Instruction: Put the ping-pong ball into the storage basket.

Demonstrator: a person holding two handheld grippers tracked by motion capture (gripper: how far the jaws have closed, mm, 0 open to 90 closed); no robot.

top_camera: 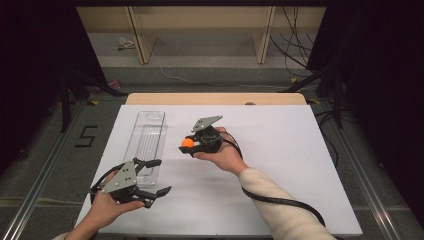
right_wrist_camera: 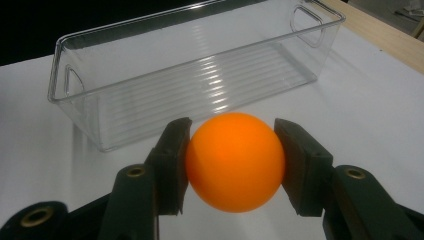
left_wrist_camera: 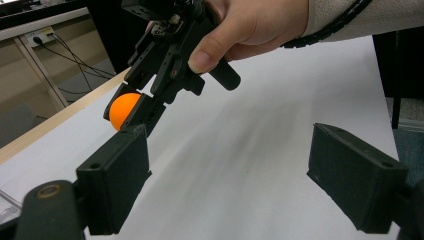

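Your right hand-held gripper point(right_wrist_camera: 232, 165) clamps the orange ball point(right_wrist_camera: 235, 161) beside the clear bin point(right_wrist_camera: 190, 75). Left hand-held gripper point(left_wrist_camera: 227, 180) waits open. Next, carry it over the rim.

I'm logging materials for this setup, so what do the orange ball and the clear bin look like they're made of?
Orange ball: probably smooth matte plastic, with an even colour and a soft sheen, like a table-tennis ball.
Clear bin: seemingly rigid glossy transparent plastic; the table shows through it, and it has bright glints, a ribbed floor and moulded handle cutouts.

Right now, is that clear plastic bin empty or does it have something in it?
Empty. Through the clear bin its ribbed floor shows bare, and the orange ball sits outside it, clamped in the right gripper.
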